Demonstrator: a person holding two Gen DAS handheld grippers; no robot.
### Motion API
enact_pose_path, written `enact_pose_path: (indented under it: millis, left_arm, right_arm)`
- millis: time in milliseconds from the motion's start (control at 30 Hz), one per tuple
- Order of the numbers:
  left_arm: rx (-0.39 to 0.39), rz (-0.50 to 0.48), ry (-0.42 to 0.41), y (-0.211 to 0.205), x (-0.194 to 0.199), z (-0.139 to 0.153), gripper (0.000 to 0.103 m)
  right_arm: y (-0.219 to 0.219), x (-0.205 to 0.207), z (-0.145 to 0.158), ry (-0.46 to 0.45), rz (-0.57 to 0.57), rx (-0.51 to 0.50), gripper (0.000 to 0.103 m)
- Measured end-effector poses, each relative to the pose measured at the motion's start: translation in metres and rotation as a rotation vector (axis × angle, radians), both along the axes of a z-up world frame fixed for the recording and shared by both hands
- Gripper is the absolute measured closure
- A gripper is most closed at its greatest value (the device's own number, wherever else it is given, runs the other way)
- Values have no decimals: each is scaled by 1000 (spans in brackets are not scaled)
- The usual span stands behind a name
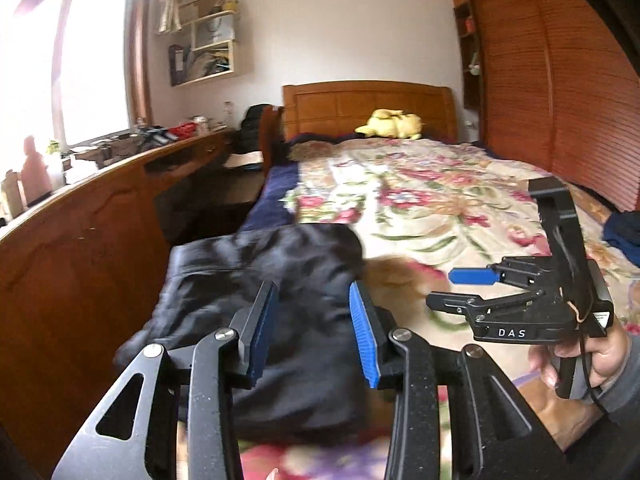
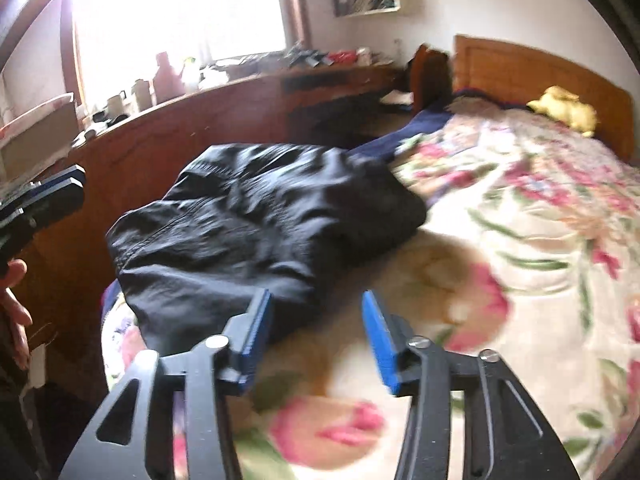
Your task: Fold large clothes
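- Left gripper [image 1: 314, 322]: jaws partly apart, nothing between the blue pads [image 1: 366, 344]. It hangs over the near part of the dark garment, not touching cloth as far as I can see.
- Right gripper [image 2: 316, 332]: jaws apart, a bit wider, also empty. It sits over bare bedspread just right of the garment's near corner; its left pad [image 2: 256, 340] overlaps the garment edge in view, contact unclear.
- In the left wrist view the right gripper [image 1: 472, 276] shows side-on, right of the garment, held by a hand [image 1: 588, 356] in a grey sleeve [image 1: 624, 376].
- Dark garment [image 2: 260, 228]: black, bunched into a rough folded bundle, wrinkled, lying on the floral bedspread [image 2: 520, 220] at the bed's near left edge.
- Left of the garment: wooden worktop [image 1: 80, 232] along the bed, cluttered with bottles and small items, under a bright window [image 1: 92, 60].
- Right of the garment, at the frame edge: a blue cloth [image 1: 624, 234] on the bedspread.
- Beyond the garment: navy sheet edge [image 1: 276, 196], then the wooden headboard [image 1: 368, 106] with a yellow plush toy [image 1: 392, 124] in front.
- Far wall: shelf unit [image 1: 212, 44] up left of the headboard; slatted wardrobe [image 1: 560, 92] to the right.
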State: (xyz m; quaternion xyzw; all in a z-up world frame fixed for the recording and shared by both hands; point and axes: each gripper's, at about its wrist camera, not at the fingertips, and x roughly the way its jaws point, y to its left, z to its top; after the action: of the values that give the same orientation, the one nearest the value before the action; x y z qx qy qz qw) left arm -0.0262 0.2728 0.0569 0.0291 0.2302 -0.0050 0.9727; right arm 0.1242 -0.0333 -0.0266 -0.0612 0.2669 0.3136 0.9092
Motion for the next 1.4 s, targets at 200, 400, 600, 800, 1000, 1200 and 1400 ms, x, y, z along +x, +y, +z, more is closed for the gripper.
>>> enact_pose_path:
  millis: [200,400,600,800,1000,1200,1400]
  left_arm:
    - [-28,-21,4,-40,7,-8,63]
    - [-45,-57,39,-79,16,-25,63]
    - [-30,-78,83,-121,29,-46,63]
    - [-50,-64,110,-162,49,-54,63]
    - [-51,-64,93,-204,66,-46,63]
    - [-66,-99,47,-239,77,-26,63]
    - [-105,-112,-13,-254,77,-15,63]
  right_arm:
    - [-46,-26,-1,-24,-88,20,34]
    - [-72,-45,2,-36,-175,36,33]
    - [-102,-53,-5,-39,-252,54,33]
    - [-128,-64,-2,-95,-316,16,33]
    - [-162,-84,15,-161,-388,34,33]
    - [-188,-109,25,-221,-451,45,33]
    - [-207,-126,26,-260,-504,88,33]
